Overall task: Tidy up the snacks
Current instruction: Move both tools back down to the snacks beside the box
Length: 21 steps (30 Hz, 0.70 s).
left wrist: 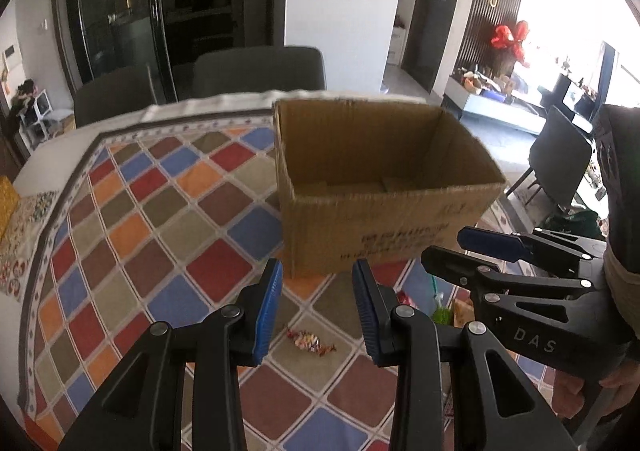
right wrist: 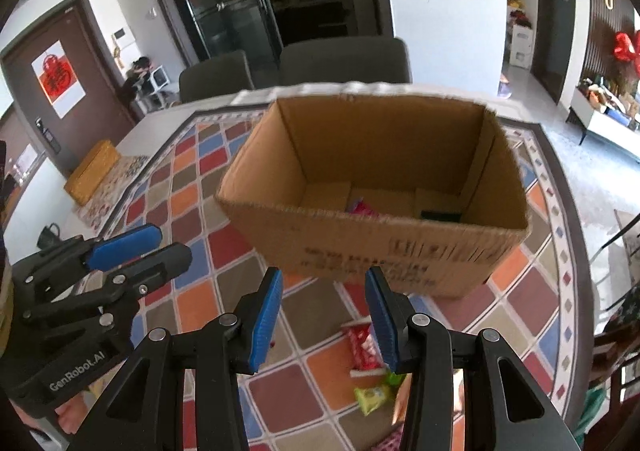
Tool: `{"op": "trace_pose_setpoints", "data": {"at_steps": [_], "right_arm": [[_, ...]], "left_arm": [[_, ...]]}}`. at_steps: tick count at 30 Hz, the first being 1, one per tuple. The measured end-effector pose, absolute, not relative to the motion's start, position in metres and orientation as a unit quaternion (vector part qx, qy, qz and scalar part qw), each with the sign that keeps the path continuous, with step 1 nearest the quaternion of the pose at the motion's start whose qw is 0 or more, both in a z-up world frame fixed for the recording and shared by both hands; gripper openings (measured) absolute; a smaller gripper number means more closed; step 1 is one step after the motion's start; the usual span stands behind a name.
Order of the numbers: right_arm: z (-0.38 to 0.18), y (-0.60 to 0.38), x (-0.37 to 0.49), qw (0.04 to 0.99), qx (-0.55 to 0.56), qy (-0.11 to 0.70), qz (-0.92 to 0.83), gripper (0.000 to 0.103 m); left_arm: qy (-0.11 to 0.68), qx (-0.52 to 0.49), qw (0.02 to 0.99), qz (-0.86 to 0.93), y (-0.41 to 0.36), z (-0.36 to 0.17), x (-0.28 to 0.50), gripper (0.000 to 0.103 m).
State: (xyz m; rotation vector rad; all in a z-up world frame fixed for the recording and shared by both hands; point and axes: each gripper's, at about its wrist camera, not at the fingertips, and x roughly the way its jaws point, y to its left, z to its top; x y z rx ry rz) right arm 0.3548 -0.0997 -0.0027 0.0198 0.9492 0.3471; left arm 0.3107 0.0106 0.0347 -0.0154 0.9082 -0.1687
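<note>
Between your left tongs (left wrist: 316,307), whose two blue pads (left wrist: 266,315) stand apart with nothing gripped, you can see one twisted-wrapper candy (left wrist: 310,343) lying on the patchwork cloth (left wrist: 160,231) of the tabletop. Your right tongs (right wrist: 326,317) are likewise spread and empty; below them lie a red-and-white snack packet (right wrist: 362,347) and a green packet (right wrist: 372,397), with more wrappers at the bottom edge, too cropped to count. Each pair of tongs shows in the other's view, side by side and apart. Just beyond both sits one open cardboard box (right wrist: 376,251), upright on the cloth. Inside it you can make out one pink packet (right wrist: 362,208) and one dark item (right wrist: 440,216) on the floor of the box. Past the tabletop stand two grey chairs (right wrist: 344,59), and one yellow box (right wrist: 93,171) rests at the far left corner.
</note>
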Motion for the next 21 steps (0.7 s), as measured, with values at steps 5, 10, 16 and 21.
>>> {"op": "trace_pose_setpoints", "data": {"at_steps": [5,10,16,21], "right_arm": [[-0.020,-0.096,0.353,0.861,0.008,0.480,0.168,0.044],[-0.038,-0.095,0.355,0.844,0.014,0.508,0.172,0.044],[-0.057,-0.091,0.359,0.827,0.013,0.534,0.172,0.044],[-0.074,-0.090,0.363,0.817,0.004,0.554,0.159,0.044]], "left_arm": [[0.463,-0.015,0.882,-0.080,0.013,0.014,0.307,0.036],[0.484,-0.020,0.871,-0.080,0.012,-0.001,0.306,0.036],[0.508,-0.027,0.857,-0.084,0.013,-0.019,0.309,0.036],[0.528,-0.036,0.844,-0.087,0.014,-0.035,0.313,0.035]]}}
